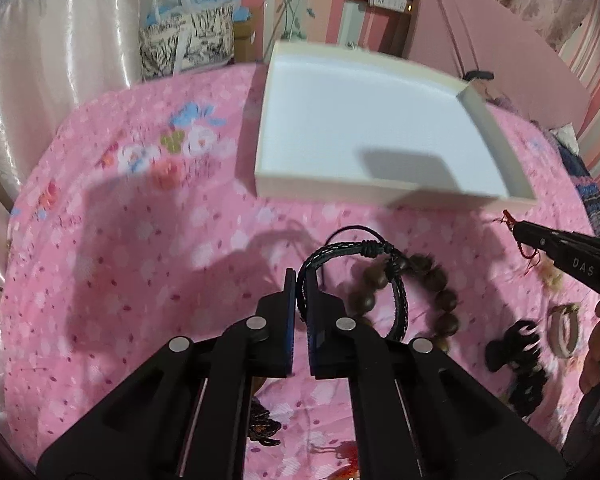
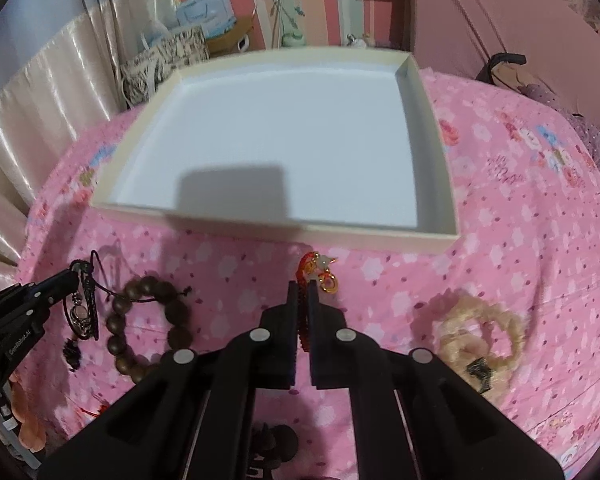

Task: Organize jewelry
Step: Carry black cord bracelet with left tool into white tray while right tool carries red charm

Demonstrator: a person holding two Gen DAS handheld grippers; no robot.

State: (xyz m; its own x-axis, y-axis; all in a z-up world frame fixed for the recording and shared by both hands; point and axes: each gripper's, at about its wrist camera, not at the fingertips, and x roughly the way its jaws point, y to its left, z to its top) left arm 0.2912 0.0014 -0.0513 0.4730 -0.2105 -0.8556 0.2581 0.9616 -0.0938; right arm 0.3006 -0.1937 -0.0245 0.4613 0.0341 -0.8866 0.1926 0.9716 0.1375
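Note:
My left gripper (image 1: 302,276) is shut on a black braided leather bracelet (image 1: 396,276), lifted a little off the pink cloth. In the right wrist view that bracelet (image 2: 86,300) hangs from the left gripper at the left edge. My right gripper (image 2: 303,290) is shut on a red cord bracelet (image 2: 305,270) with a gold charm (image 2: 329,282), held just in front of the white tray. The open white tray (image 1: 324,190) (image 2: 240,216) lies ahead of both grippers with nothing inside. A brown wooden bead bracelet (image 1: 440,292) (image 2: 140,324) lies on the cloth.
Pink floral cloth (image 1: 120,260) covers the surface. A black hair claw (image 1: 512,348), a pale band (image 1: 564,328) and a fuzzy cream scrunchie (image 2: 480,332) lie to the right. Dark beads (image 2: 272,440) sit under my right gripper. Curtains and bags stand behind.

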